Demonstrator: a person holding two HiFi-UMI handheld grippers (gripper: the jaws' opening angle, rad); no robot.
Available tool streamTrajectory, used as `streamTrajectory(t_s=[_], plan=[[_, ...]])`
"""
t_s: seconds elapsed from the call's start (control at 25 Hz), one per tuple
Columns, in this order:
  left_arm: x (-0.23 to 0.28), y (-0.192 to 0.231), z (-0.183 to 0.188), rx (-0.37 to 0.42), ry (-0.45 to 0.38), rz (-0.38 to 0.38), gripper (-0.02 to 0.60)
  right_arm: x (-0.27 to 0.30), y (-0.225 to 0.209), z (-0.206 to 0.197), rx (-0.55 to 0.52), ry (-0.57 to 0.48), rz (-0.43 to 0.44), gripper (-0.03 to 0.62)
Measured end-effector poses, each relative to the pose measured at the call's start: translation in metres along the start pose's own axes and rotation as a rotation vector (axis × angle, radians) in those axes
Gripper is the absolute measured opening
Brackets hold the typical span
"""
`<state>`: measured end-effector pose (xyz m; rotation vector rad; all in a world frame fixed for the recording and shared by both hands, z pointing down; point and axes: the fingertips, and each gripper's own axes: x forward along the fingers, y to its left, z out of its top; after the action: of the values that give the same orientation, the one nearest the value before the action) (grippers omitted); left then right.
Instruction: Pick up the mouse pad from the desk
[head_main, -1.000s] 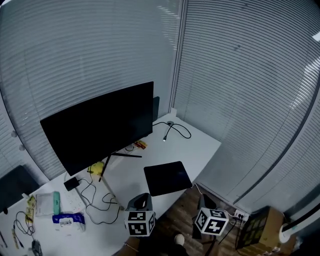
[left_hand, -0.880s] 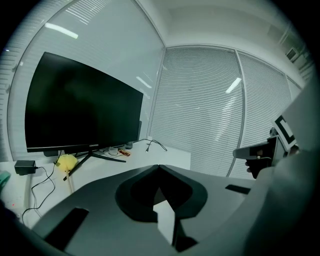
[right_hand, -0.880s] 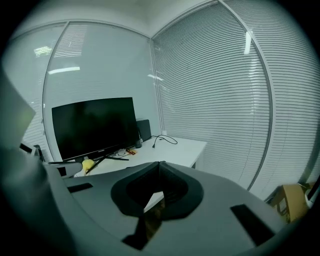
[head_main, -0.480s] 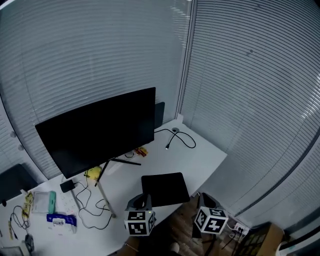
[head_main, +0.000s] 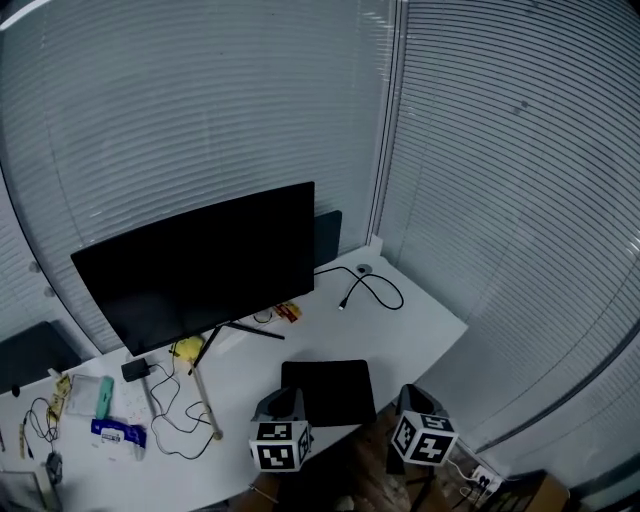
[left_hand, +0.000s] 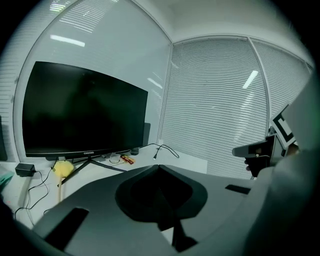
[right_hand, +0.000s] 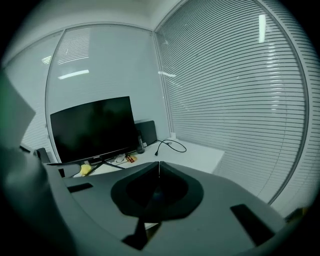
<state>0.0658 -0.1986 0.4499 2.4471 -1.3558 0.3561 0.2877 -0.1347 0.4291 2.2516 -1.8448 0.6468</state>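
Observation:
The black mouse pad (head_main: 328, 392) lies flat near the front edge of the white desk (head_main: 425, 322), below the monitor. My left gripper (head_main: 285, 396) hovers at the pad's near left corner, jaws together with nothing between them (left_hand: 159, 166). My right gripper (head_main: 411, 393) hangs just off the desk's front edge, right of the pad, also shut and empty (right_hand: 159, 163). In both gripper views the jaws hide the pad.
A large dark monitor (head_main: 200, 262) on a thin stand fills the back of the desk. A black cable (head_main: 372, 287) loops at the back right. A yellow object (head_main: 186, 348), a charger (head_main: 136, 369), wires and a blue packet (head_main: 118, 435) lie left. Blinds surround the desk.
Both grippers have come closer to the desk's front edge; the mouse pad now sits right in front of the left gripper. Both jaws stay shut.

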Motion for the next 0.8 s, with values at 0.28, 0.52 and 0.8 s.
streamTrajectory(t_s=[0.28, 0.52, 0.8], plan=[[0.012, 0.002, -0.001, -0.019, -0.008, 0.093, 0.015, 0.032, -0.008, 0.008, -0.020, 0.015, 0.084, 0.034], [0.011, 0.009, 0.002, -0.049, -0.017, 0.196, 0.015, 0.057, -0.001, 0.015, -0.050, 0.051, 0.174, 0.034], [0.005, 0.029, -0.014, -0.058, 0.004, 0.269, 0.015, 0.077, 0.012, 0.010, -0.049, 0.067, 0.225, 0.034]])
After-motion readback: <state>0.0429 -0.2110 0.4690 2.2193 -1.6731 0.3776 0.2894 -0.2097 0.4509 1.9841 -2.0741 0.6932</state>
